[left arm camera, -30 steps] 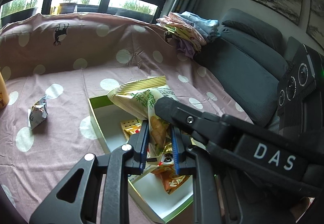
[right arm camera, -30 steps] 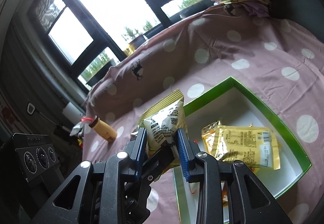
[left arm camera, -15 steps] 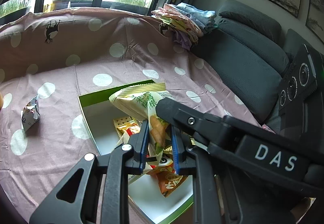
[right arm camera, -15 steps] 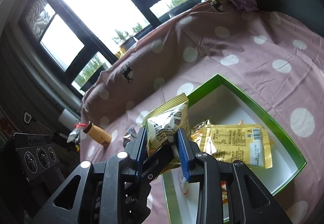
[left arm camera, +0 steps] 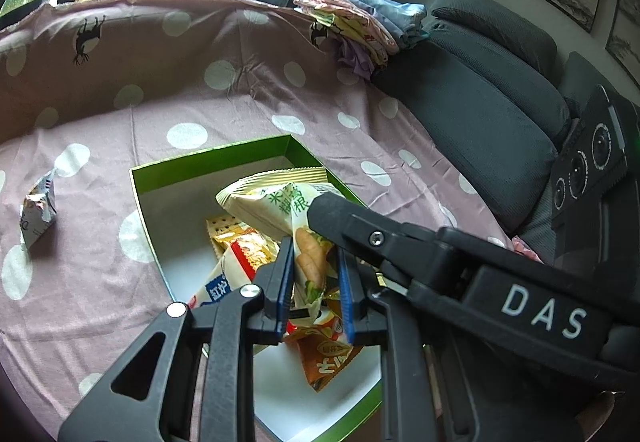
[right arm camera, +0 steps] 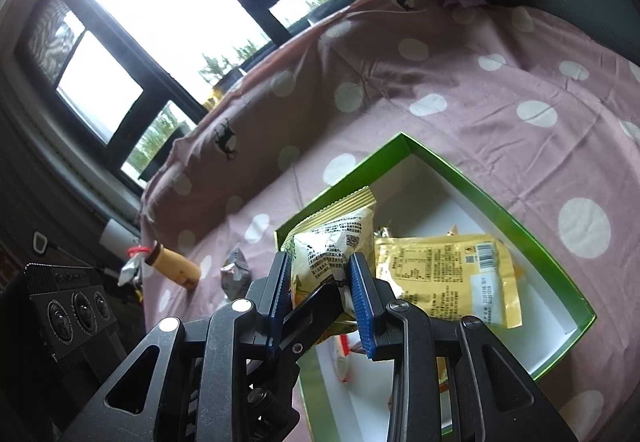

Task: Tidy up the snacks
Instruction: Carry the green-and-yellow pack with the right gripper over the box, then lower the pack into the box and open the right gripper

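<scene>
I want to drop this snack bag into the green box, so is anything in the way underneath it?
Nothing solid blocks it. The snack bag, pinched by both tongs, left and right, hangs over the green box. Other packets, such as the yellow packet, already lie beneath; it would land on them.

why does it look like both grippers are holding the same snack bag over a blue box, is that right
Not quite: the box is green, not blue, as the right wrist view shows. Both the left gripper and the right gripper do clamp the same snack bag above it.
</scene>
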The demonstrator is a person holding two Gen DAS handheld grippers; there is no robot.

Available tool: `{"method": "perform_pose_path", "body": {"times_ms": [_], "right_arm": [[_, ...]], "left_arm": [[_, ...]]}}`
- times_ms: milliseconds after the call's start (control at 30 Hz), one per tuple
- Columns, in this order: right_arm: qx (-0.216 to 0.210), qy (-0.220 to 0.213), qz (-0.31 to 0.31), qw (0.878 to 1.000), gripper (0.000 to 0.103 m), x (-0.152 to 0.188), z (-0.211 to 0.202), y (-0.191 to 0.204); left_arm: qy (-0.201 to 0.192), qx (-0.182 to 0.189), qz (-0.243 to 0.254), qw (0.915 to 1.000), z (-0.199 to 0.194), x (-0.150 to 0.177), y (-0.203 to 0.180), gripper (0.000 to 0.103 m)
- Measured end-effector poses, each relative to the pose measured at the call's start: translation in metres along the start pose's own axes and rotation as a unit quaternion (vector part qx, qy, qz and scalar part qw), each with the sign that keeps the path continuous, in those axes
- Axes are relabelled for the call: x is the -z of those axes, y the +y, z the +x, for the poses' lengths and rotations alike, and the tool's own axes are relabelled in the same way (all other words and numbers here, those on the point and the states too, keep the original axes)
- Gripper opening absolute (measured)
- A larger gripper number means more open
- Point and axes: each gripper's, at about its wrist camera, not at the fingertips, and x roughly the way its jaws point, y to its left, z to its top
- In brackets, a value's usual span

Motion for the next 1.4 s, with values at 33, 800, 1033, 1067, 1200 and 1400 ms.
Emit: {"method": "perform_pose_path", "body": {"times_ms": [33,800,1033,1067,1200,1400], "right_arm": [[0.002,0.001,0.001,1.0,0.034,0.0,0.001,-0.001],[0.045,0.024,0.033,0.998,0.034,-0.002,0.013,-0.023],[0.055,0.03,0.037,0.997,0.034,-0.002,0.016,-0.026],[0.057,0.032,0.039,0.997,0.033,-0.002,0.017,-0.027],[0.061,0.034,0.041,0.997,0.034,-0.001,0.017,-0.028],[0.069,0.039,0.042,0.996,0.033,-0.001,0.02,-0.029]], "left_arm": [[0.003,0.002,-0.002,1.0,0.002,0.0,0.0,0.018],[0.053,0.031,-0.033,0.9976,0.034,0.004,0.002,0.018],[0.066,0.038,-0.042,0.9962,0.043,0.004,0.003,0.018],[0.069,0.037,-0.043,0.996,0.044,0.004,0.003,0.018],[0.073,0.04,-0.047,0.9954,0.047,0.005,0.004,0.018],[0.086,0.05,-0.065,0.9929,0.055,0.005,0.009,0.018]]}}
